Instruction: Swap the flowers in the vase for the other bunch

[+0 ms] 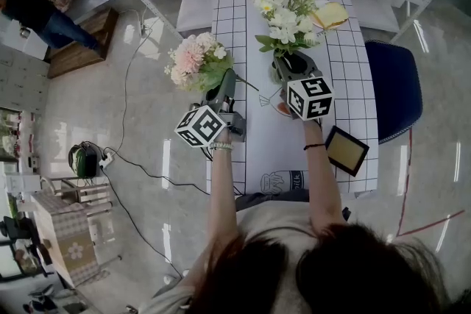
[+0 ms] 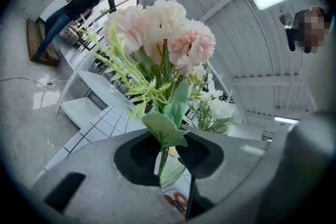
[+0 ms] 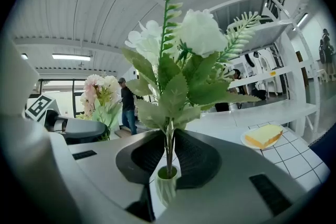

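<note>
Right gripper view: our right gripper (image 3: pixel 169 150) clamps its jaws on the white bunch (image 3: pixel 185 60), stems in the vase (image 3: pixel 166 187), apparently seating it. Our left gripper (image 2: pixel 167 153), jaws clamped, holds the pink bunch (image 2: pixel 168 34) aside.

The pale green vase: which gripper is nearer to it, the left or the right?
Right. The right gripper sits just above the vase, shut on the white bunch whose stem enters it. The left gripper holds the pink bunch off to its left.
</note>
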`<state>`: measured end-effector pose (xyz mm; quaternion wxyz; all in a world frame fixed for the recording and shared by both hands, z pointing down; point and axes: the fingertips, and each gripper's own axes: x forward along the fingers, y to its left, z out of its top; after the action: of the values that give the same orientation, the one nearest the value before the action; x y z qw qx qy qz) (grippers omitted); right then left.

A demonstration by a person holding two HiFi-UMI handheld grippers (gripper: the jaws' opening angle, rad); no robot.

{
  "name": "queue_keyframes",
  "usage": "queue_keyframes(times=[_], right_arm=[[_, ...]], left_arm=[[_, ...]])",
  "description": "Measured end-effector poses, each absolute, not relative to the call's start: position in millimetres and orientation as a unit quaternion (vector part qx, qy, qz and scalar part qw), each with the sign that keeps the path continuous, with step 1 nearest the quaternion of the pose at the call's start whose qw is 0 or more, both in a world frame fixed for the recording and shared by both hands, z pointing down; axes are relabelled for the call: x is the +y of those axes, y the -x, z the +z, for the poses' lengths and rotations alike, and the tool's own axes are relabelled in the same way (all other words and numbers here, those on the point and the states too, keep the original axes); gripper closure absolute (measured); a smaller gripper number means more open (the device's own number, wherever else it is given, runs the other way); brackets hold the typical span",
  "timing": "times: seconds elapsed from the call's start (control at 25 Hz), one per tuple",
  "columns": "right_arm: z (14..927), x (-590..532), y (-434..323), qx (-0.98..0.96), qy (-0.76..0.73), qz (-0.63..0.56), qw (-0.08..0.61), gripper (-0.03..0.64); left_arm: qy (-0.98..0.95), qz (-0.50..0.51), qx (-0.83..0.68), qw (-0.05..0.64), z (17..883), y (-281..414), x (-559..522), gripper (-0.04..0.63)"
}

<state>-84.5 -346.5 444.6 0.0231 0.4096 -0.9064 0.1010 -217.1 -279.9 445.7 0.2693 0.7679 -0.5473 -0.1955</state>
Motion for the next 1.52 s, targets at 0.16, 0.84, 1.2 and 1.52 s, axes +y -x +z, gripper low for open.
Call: queue_keyframes(times=[0.16,0.84,1.2,1.52], right_arm=[[449.9,-344.9,83.9,-0.905,-0.411,0.100,0.036,0.565],[476.3,-335.5,89.3,-0.905,-0.404,0.091,0.096,0.565],[487.8,-332.4,88.3,-0.902,-0.404,0.093,0.121,0.565],[488.4,-330.7,90.4,-0.902,-0.405,0.081,0.128,0.565]], left_arm=[[-0.771,-0.195,-0.543,0.271,445.6,214.0,-280.8,0.508],[-0.770,-0.196,-0.542,0.273,445.1,213.4,-278.7,0.508],[-0.771,-0.194,-0.539,0.277,446.8,209.9,-280.3,0.508],[-0.771,-0.195,-0.539,0.279,447.5,209.7,-279.8,0.508]])
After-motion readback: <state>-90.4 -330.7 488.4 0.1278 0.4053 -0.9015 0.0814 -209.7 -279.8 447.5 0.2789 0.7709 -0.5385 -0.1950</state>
